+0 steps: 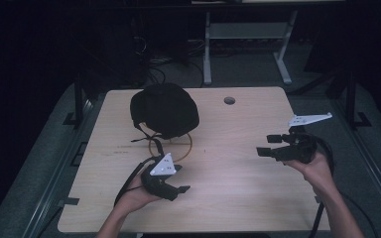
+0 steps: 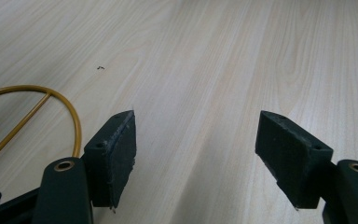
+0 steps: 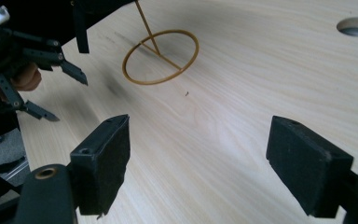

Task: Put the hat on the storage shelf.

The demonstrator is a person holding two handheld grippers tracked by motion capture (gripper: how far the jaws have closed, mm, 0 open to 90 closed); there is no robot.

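Pale wood grain runs across the desk (image 1: 238,163), and on its far left part sits a black cap (image 1: 164,109) perched on a thin gold wire stand (image 1: 171,145) whose round base ring lies flat on the wood, just near of the cap. The left gripper (image 1: 178,179) is held low over the near left part of the desk, just near of that ring, pointing to the right; in the left gripper view its fingers (image 2: 114,161) are spread wide with only bare wood between them, and the curve of the gold ring shows at the left edge beside them. The right gripper (image 1: 270,145) hangs over the right side of the desk, well apart from the cap and stand, aimed leftward across the wood; in the right gripper view its fingers (image 3: 103,165) are likewise spread with nothing between them, the ring lies farther off ahead, and the left gripper shows at the upper left. A round hole (image 1: 229,100) in the desk sits at the far edge, right of the cap
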